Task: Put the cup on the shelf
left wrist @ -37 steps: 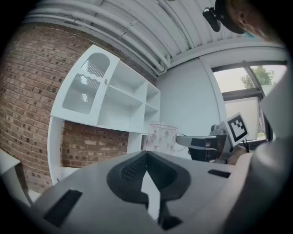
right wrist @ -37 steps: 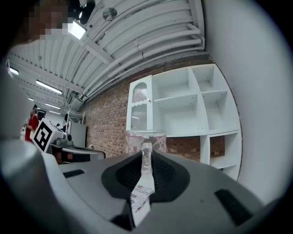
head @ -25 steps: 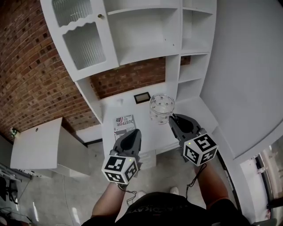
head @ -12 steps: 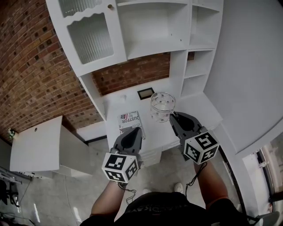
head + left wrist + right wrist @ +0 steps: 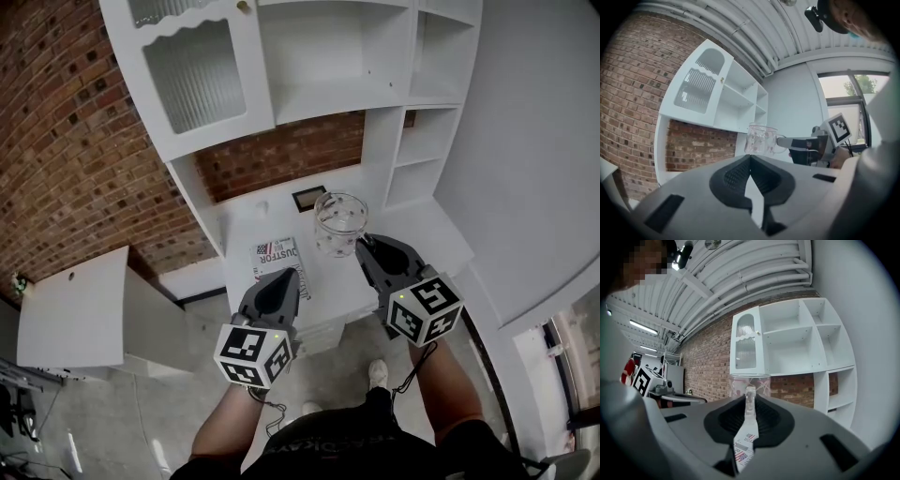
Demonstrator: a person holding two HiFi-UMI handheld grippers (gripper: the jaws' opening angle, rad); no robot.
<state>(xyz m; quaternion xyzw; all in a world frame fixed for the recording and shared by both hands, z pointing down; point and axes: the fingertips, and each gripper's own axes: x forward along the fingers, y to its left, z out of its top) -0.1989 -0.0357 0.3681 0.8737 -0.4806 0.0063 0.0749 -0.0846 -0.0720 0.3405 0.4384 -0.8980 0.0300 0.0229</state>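
Fingers [image 5: 768, 418] of the right gripper [image 5: 363, 247] are clamped on the handle [image 5: 750, 400] of the clear cup [image 5: 339, 223], held above the counter [image 5: 422, 239], so raise it level toward the far open shelf [image 5: 328, 96]; the left gripper [image 5: 279, 281], fingers together and empty, should keep aside.

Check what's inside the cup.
Nothing visible: the clear cup, gripped by the right hand-held gripper, looks empty, white desk showing through. Patterned glass blurs its bottom.
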